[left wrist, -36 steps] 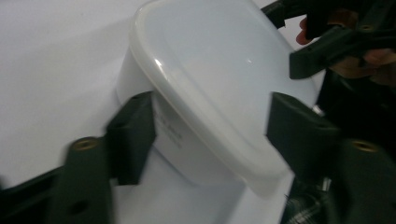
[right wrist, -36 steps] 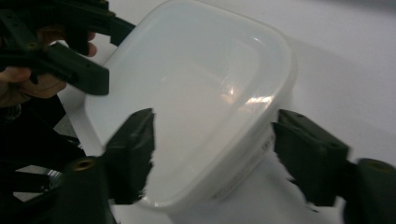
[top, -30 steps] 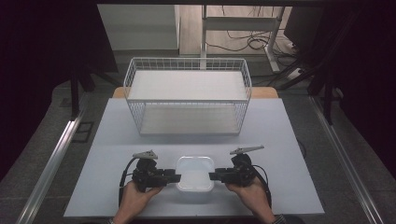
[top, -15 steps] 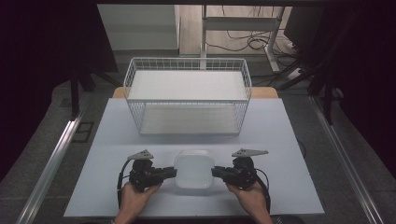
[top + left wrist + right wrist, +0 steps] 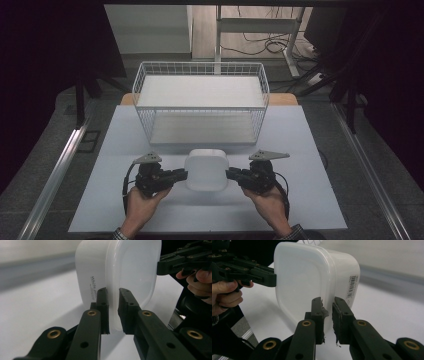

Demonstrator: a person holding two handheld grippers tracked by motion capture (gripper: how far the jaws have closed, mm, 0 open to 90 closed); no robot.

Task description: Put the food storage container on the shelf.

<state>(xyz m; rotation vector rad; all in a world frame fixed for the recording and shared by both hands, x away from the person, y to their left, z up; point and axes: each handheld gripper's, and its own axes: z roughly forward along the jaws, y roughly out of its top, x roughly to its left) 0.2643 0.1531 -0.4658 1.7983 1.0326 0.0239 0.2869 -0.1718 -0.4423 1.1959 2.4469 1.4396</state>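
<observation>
Gripping white container (image 5: 206, 169) — both rims

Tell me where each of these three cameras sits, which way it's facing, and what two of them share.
High view: above the person's side, looking forward and down on the table, wire basket, both hands and forearms.
Left gripper view: on the left gripper, looking along its jaws clamped on the white container rim.
Right gripper view: on the right gripper, jaws on the opposite rim.
Shared: both gripper views show the container and the other gripper.
</observation>
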